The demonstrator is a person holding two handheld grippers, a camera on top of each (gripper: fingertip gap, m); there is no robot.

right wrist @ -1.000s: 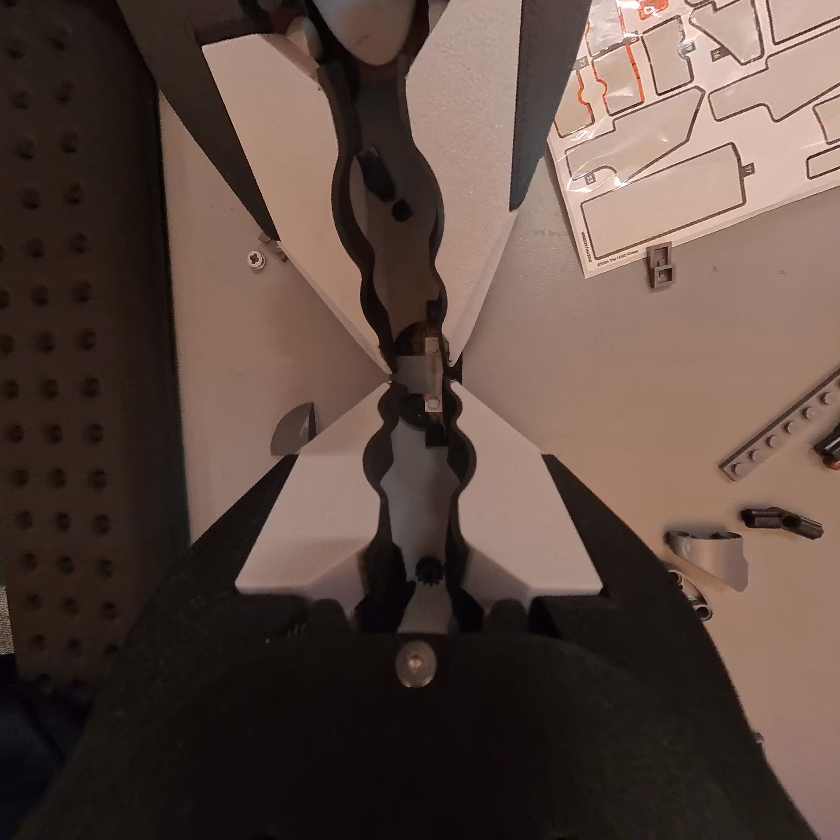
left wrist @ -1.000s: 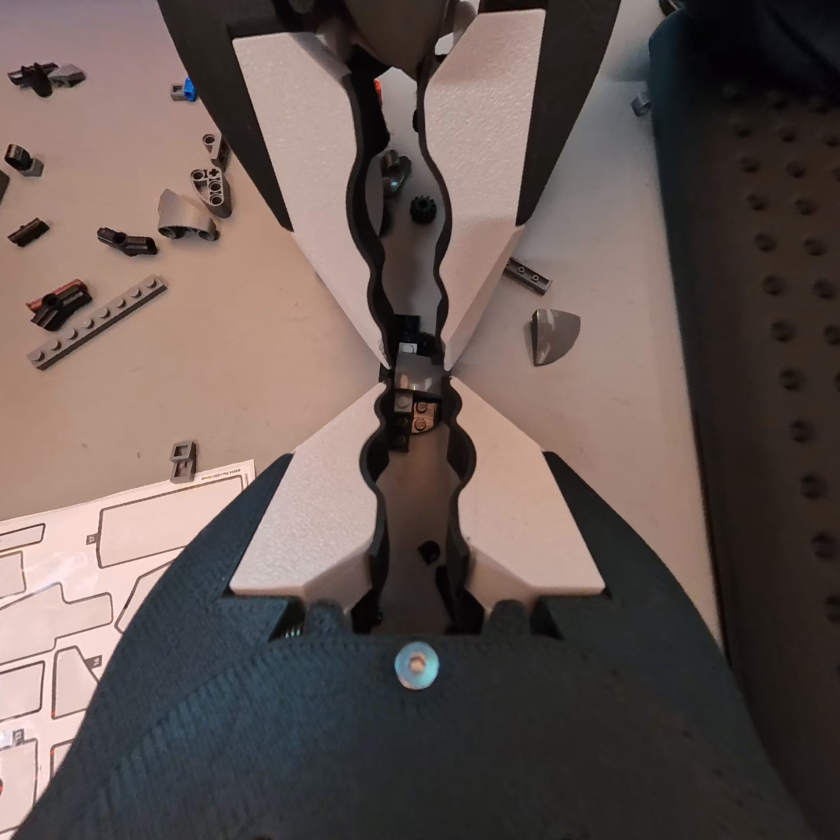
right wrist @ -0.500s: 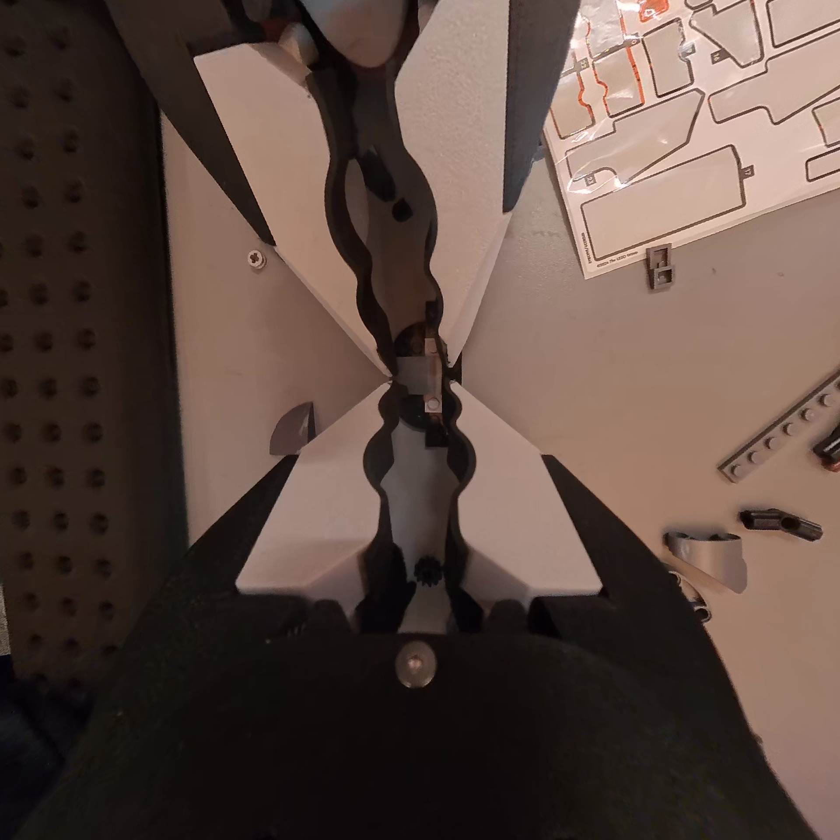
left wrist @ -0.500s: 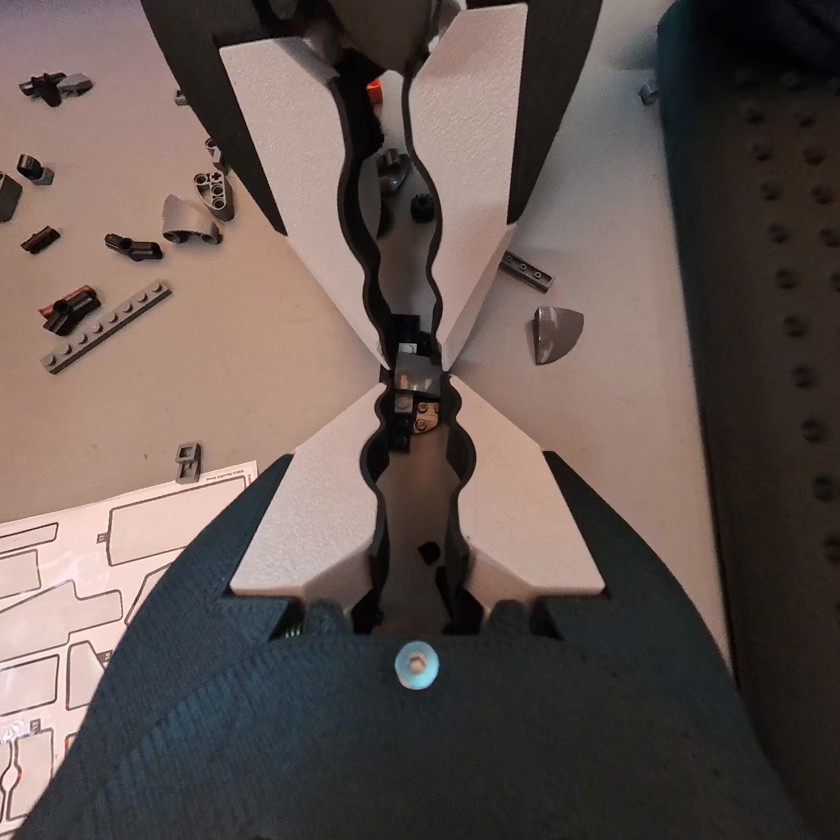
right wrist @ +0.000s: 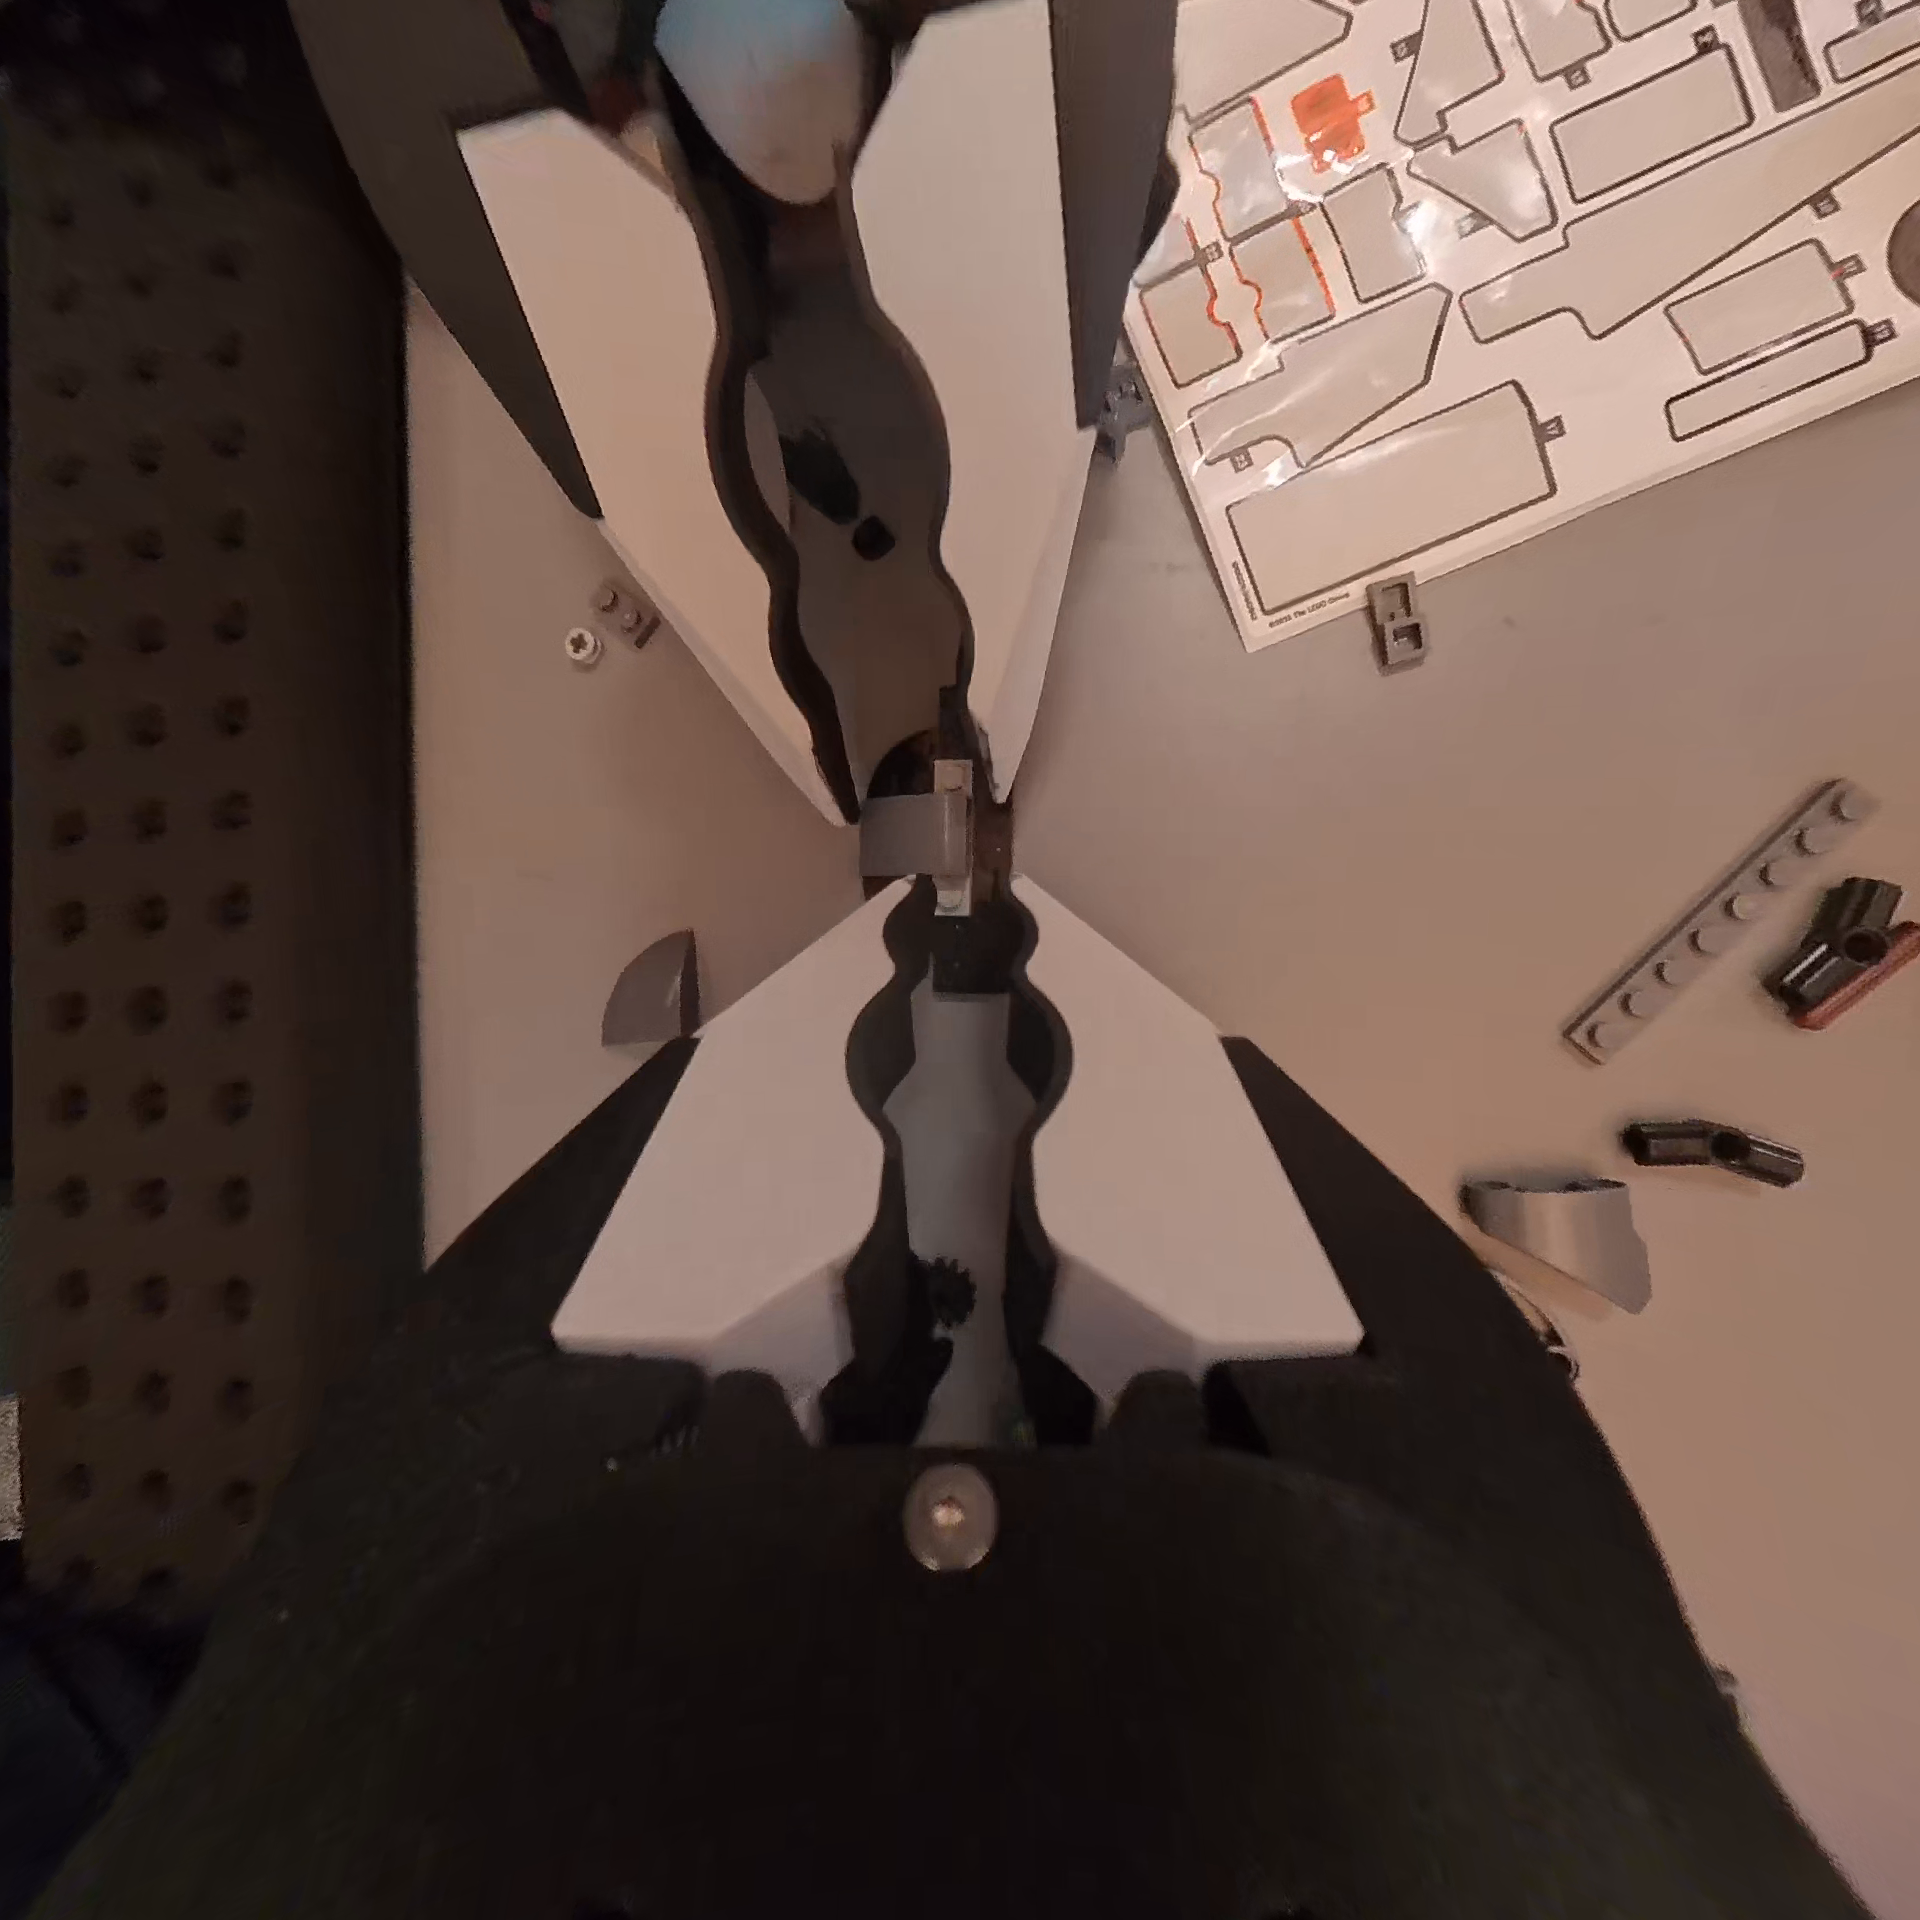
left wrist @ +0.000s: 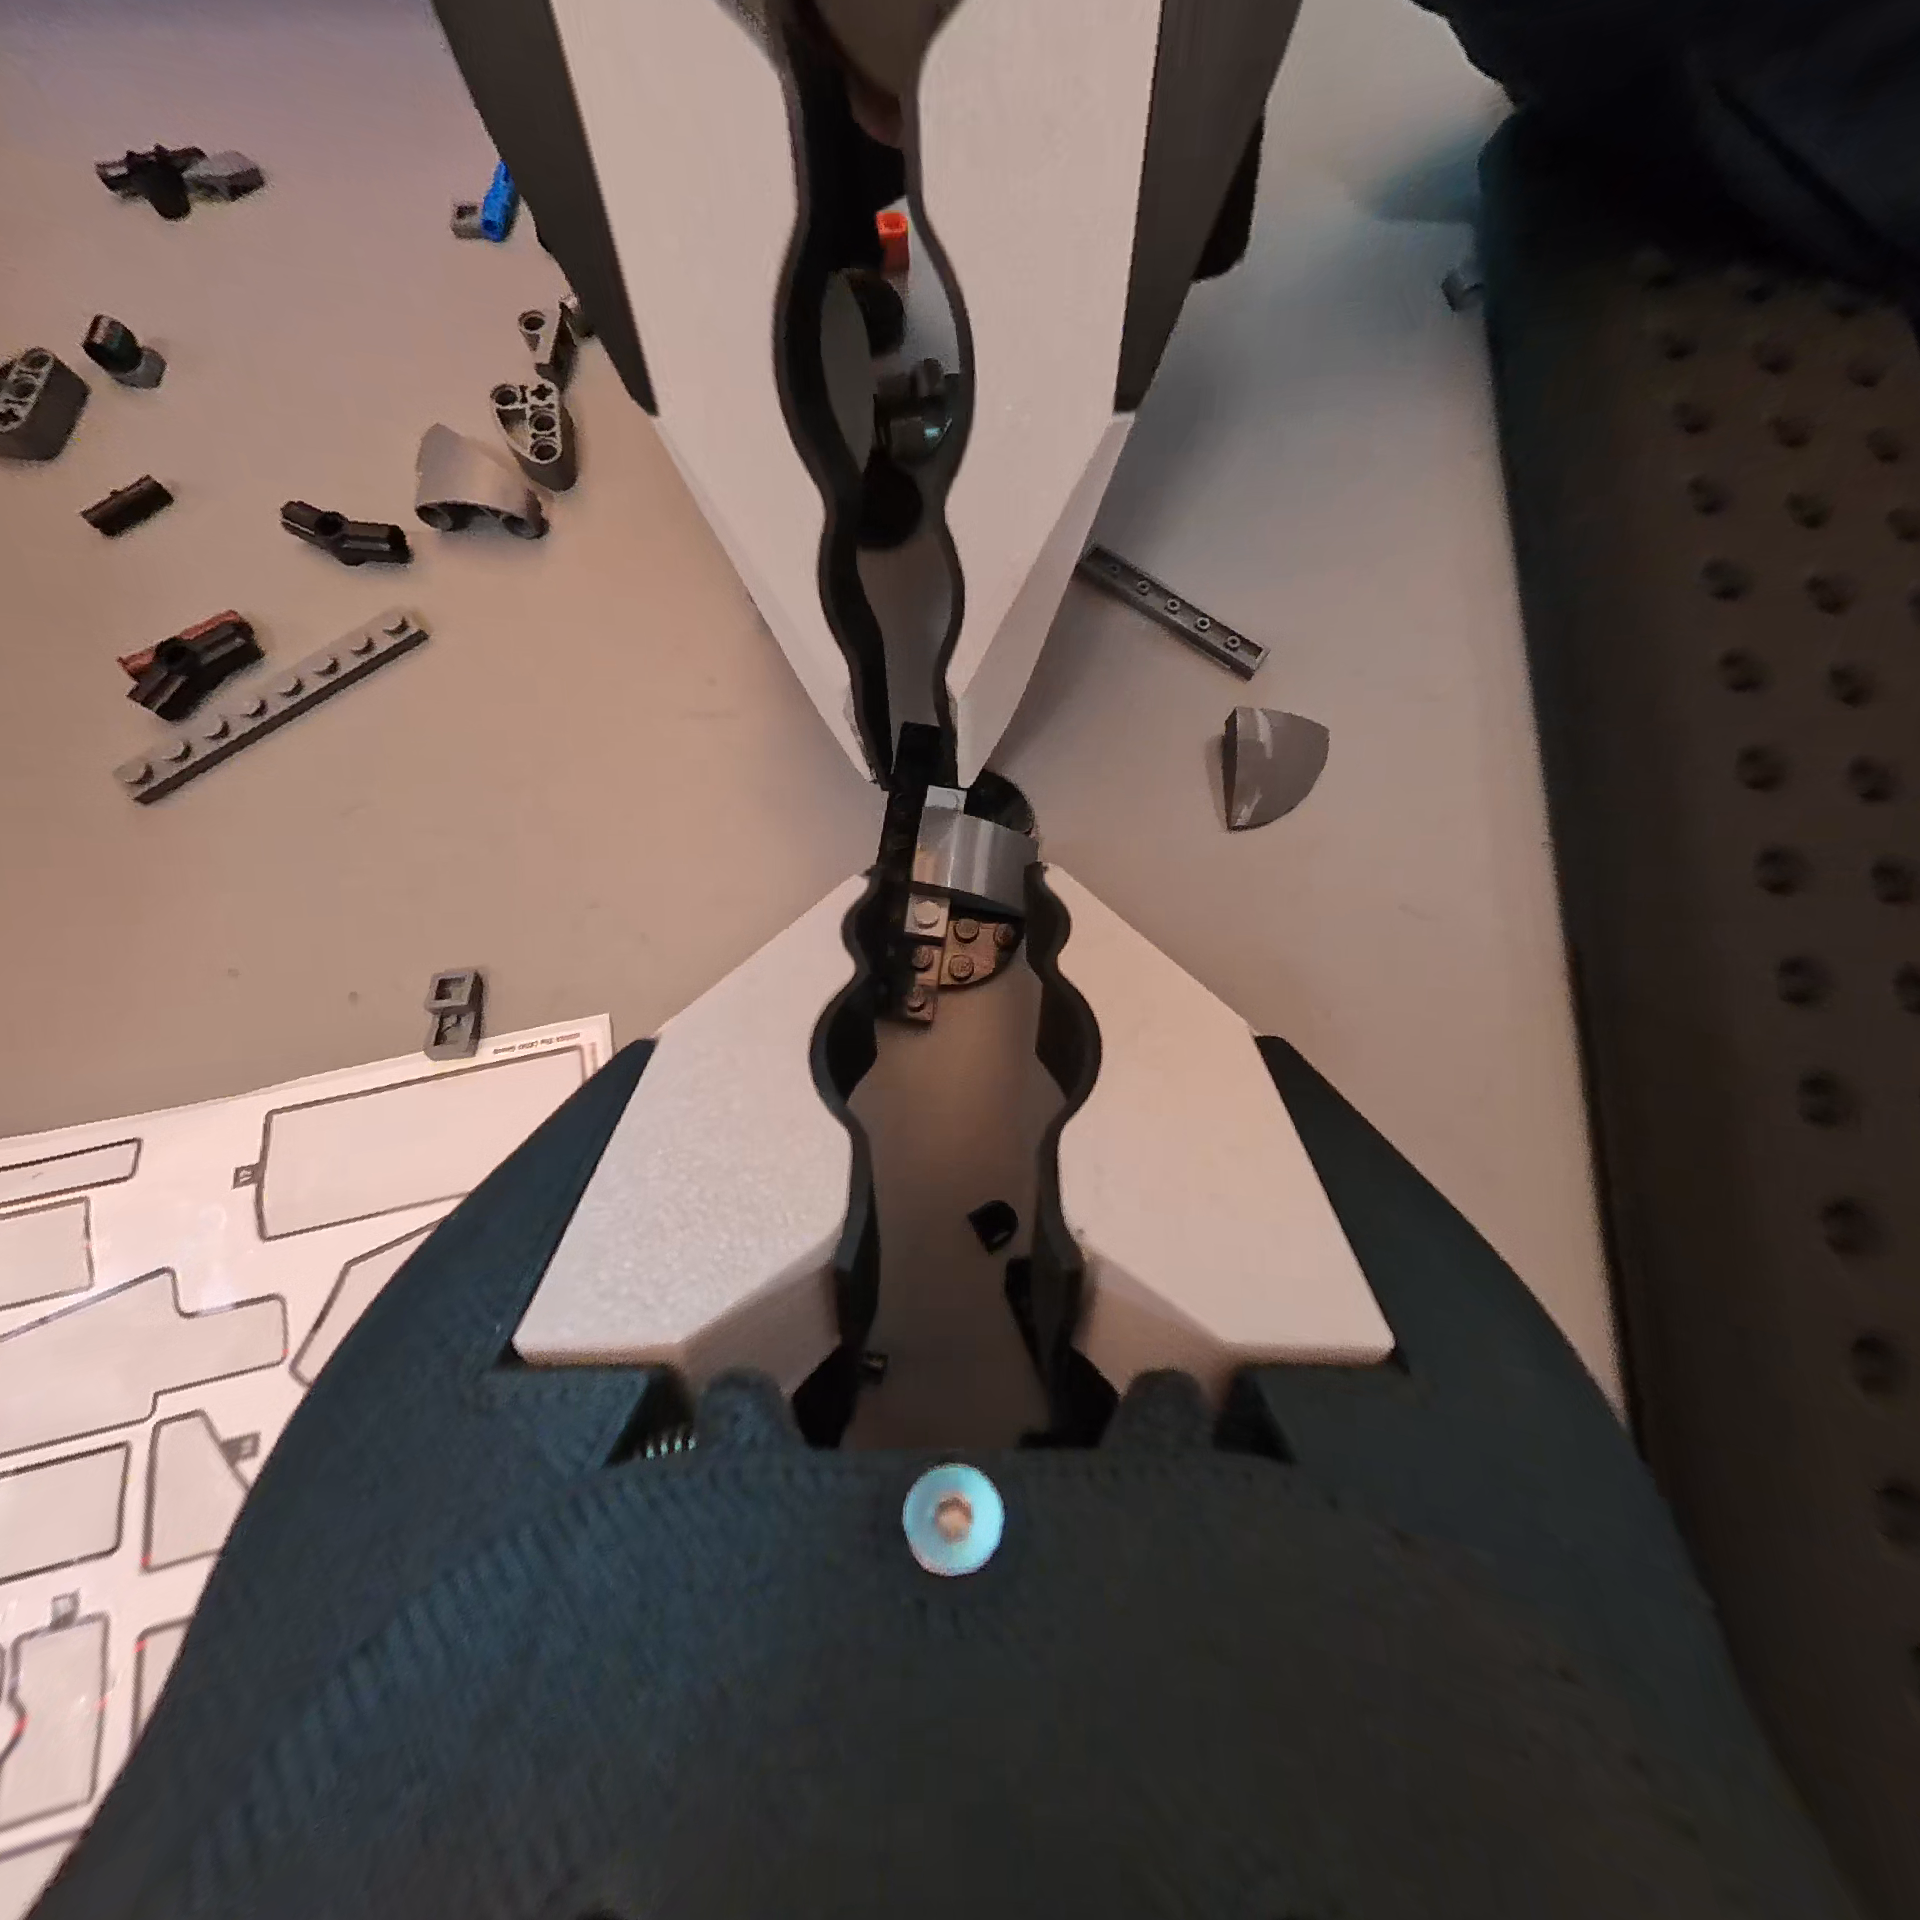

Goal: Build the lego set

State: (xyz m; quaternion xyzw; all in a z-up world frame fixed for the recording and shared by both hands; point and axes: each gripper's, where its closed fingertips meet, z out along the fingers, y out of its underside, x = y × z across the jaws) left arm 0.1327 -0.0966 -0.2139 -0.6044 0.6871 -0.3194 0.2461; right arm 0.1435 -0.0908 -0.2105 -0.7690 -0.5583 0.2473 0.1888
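You've got both grippers tip to tip above the table (left wrist: pixel 312 894), left gripper (left wrist: pixel 951 894) and right gripper (right wrist: pixel 951 904) each clamped on the same small black-and-grey lego build (left wrist: pixel 951 878), with loose parts, a long grey plate (left wrist: pixel 270 707) and the sticker sheet (left wrist: pixel 208 1195) lying nearby.

The small build (left wrist: pixel 951 862) is held tip to tip between the left tongs (left wrist: pixel 951 883) and right tongs (right wrist: pixel 951 894), above the tabletop (left wrist: pixel 520 831). In the left wrist view, a sticker sheet (left wrist: pixel 208 1247) is seen at lower left, a long plate (left wrist: pixel 270 707) beyond it, a curved piece (left wrist: pixel 1273 764) to the right, and a studded mat (left wrist: pixel 1766 935) along the right edge.
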